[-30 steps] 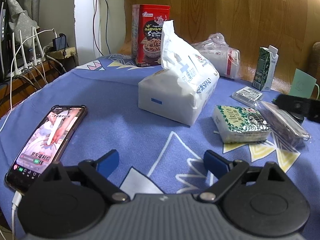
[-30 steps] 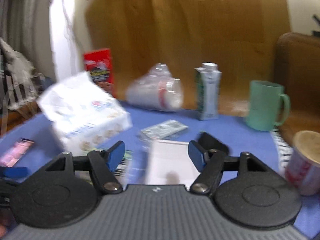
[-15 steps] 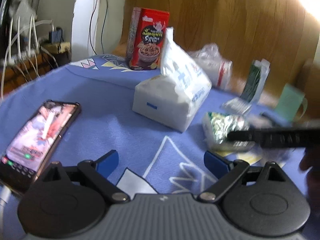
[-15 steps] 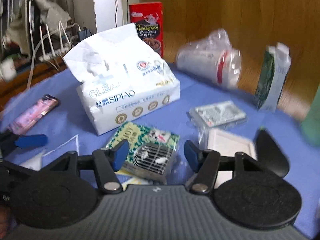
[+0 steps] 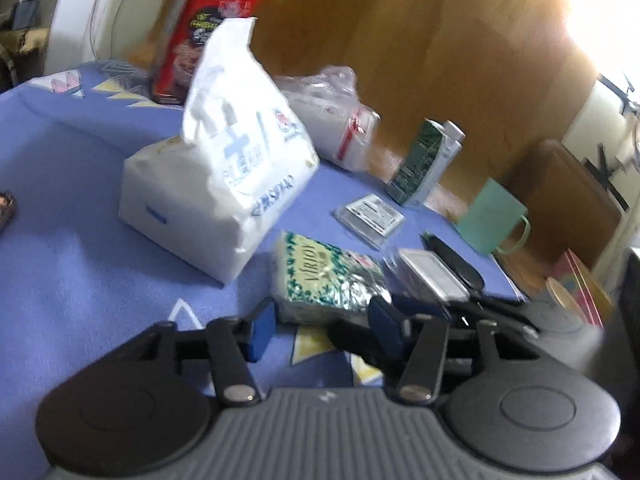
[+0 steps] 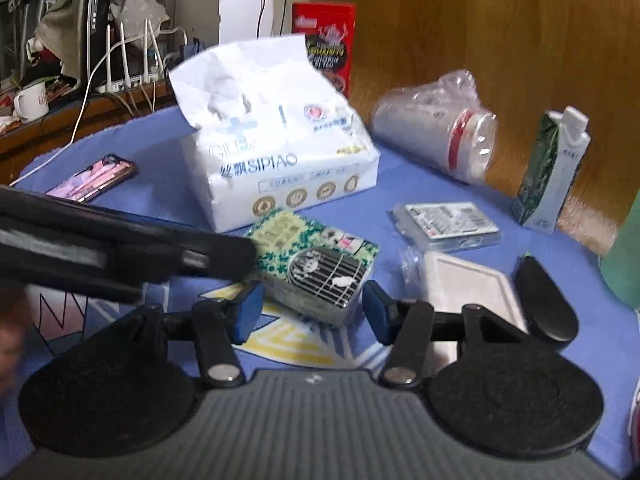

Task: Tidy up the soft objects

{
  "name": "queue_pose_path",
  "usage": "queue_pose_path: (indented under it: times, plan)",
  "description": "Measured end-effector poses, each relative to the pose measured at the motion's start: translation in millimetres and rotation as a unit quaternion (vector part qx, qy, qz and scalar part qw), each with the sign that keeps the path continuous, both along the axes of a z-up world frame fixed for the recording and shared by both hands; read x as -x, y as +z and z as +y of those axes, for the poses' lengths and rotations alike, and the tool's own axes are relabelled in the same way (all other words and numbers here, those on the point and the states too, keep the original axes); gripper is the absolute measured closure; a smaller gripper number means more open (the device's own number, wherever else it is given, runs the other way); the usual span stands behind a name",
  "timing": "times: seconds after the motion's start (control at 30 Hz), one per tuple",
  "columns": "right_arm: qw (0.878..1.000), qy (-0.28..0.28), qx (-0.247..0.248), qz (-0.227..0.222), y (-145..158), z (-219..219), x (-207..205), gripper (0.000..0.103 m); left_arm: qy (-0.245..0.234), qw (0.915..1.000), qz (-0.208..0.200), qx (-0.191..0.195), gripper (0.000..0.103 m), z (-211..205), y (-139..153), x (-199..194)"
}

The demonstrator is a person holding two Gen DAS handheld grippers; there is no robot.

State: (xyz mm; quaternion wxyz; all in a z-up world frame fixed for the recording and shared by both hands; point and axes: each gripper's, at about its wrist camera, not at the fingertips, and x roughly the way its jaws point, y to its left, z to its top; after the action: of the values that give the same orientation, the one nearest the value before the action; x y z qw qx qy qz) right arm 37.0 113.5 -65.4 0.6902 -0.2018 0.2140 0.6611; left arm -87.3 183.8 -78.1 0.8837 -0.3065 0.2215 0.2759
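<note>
A small green-patterned tissue pack (image 6: 316,268) lies on the blue tablecloth, in front of a large white tissue pack (image 6: 276,160). My right gripper (image 6: 310,312) is open, its blue fingertips on either side of the small pack's near end. My left gripper (image 5: 322,326) is open too, just short of the small pack (image 5: 324,280), with the large pack (image 5: 224,184) to its left. The left gripper's black body (image 6: 120,248) crosses the left of the right wrist view.
A red snack box (image 6: 326,40), wrapped paper cups (image 6: 436,136), a green carton (image 6: 552,172), a flat clear packet (image 6: 448,224), a white tray (image 6: 468,288), a black oval object (image 6: 548,304), a phone (image 6: 94,178) and a green mug (image 5: 494,220) lie around.
Both grippers have moved in on the small green tissue pack. The left view has swung right, so the phone has nearly left it. Both stay open.
</note>
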Motion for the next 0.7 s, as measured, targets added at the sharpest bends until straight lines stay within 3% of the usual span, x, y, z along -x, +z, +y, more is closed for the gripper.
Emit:
queue_pose_path:
  times: [0.03, 0.2, 0.3, 0.4, 0.53, 0.7]
  plan:
    - [1.0, -0.006, 0.0, -0.009, 1.0, -3.5, 1.1, 0.065, -0.006, 1.0, 0.005, -0.004, 0.065, -4.0, 0.9, -0.5]
    - [1.0, -0.026, -0.003, 0.008, 8.3, -56.4, -1.7, 0.068, -0.076, 0.997, -0.011, 0.004, 0.067, -44.7, 5.3, 16.7]
    - [0.998, -0.047, -0.028, -0.035, 7.9, -107.4, 15.8, 0.068, -0.13, 0.9914, -0.008, -0.005, 0.067, -82.8, 8.8, 7.7]
    - [0.992, -0.098, -0.04, -0.068, -1.0, -158.4, 14.6, 0.068, -0.197, 0.9801, 0.01, -0.017, 0.067, -121.2, 6.7, -26.2]
    - [0.978, -0.196, -0.041, -0.063, -6.6, -219.3, -9.5, 0.069, -0.281, 0.9586, 0.028, -0.034, 0.067, -176.8, 7.3, -83.4]
    - [0.938, -0.311, -0.102, -0.111, 19.6, -288.2, -44.0, 0.071, -0.355, 0.9307, -0.014, -0.086, 0.067, -243.3, 45.5, -151.5]
